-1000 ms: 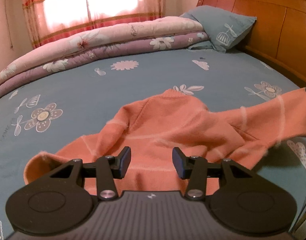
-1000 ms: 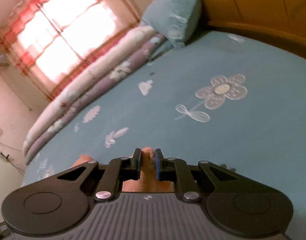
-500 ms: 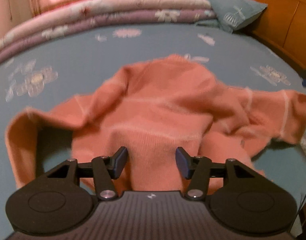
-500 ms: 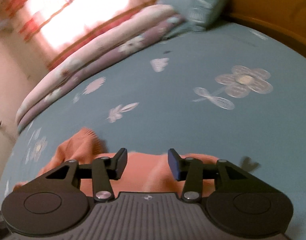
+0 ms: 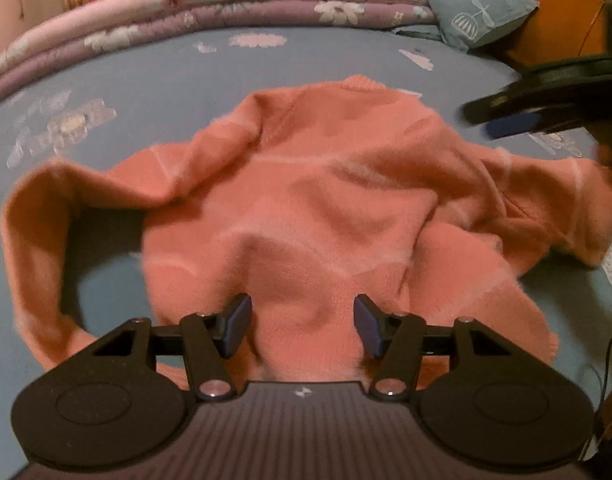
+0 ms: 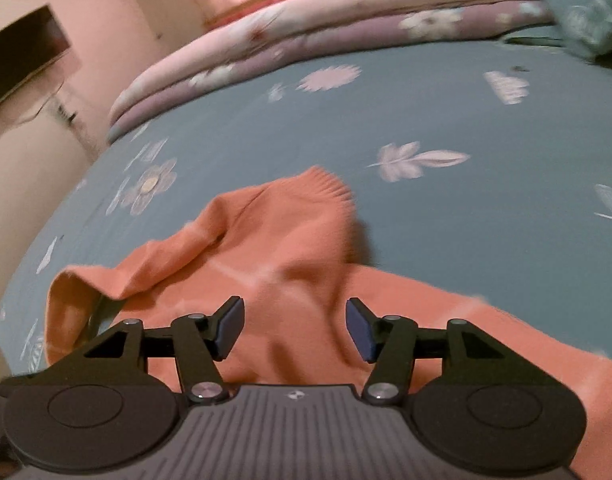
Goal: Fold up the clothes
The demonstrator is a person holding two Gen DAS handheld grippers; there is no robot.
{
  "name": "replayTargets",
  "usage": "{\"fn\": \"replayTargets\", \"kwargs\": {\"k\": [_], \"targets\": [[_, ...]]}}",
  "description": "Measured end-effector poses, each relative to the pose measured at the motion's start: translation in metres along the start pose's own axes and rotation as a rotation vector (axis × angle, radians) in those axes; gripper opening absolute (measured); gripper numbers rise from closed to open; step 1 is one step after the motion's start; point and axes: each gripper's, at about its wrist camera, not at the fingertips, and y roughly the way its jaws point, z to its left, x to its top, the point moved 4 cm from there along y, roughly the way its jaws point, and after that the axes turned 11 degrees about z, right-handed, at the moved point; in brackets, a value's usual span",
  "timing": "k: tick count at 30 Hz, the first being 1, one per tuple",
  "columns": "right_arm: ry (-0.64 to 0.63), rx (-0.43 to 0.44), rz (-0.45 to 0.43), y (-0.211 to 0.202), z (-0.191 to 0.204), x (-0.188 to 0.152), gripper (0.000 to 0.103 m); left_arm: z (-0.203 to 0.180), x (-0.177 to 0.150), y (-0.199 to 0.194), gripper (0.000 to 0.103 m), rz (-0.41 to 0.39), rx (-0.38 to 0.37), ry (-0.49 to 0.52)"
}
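An orange knitted sweater with thin pale stripes lies crumpled on the blue flowered bed sheet. Its collar points toward the far side and one sleeve curls round at the left. My left gripper is open and empty, low over the sweater's near hem. My right gripper is open and empty above the sweater near its right sleeve. The right gripper also shows in the left wrist view, blurred, above the sweater's right shoulder.
A folded pink and purple quilt lies along the far side of the bed, with a blue pillow beside a wooden headboard at the right. A dark screen hangs on the wall at the left.
My right gripper has opened and let go of the sweater's sleeve, then swung left over the sweater. My left gripper has moved closer over the sweater and stayed open.
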Motion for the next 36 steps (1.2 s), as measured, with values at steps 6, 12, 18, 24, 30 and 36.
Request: {"fn": "replayTargets", "kwargs": {"k": [6,12,18,24,30,36], "targets": [[0.036,-0.037,-0.005,0.006,-0.005,-0.010,0.065,0.019,0.045,-0.022,0.057,-0.091,0.058,0.086],[0.117,-0.028,-0.029,-0.002,-0.031,-0.024,0.066,0.066,0.130,0.023,0.057,-0.004,0.007,0.090],[0.197,-0.019,-0.052,-0.010,-0.056,-0.038,0.066,0.080,0.162,0.091,0.057,0.178,-0.105,0.091],[0.248,-0.021,-0.046,-0.005,-0.075,-0.047,0.066,0.080,0.169,0.126,0.059,0.248,-0.208,0.057],[0.261,-0.022,-0.038,0.003,-0.080,-0.047,0.066,0.097,0.179,0.134,0.060,0.241,-0.223,0.032],[0.261,-0.027,-0.038,0.006,-0.081,-0.047,0.067,0.089,0.180,0.137,0.063,0.237,-0.345,0.001]]}}
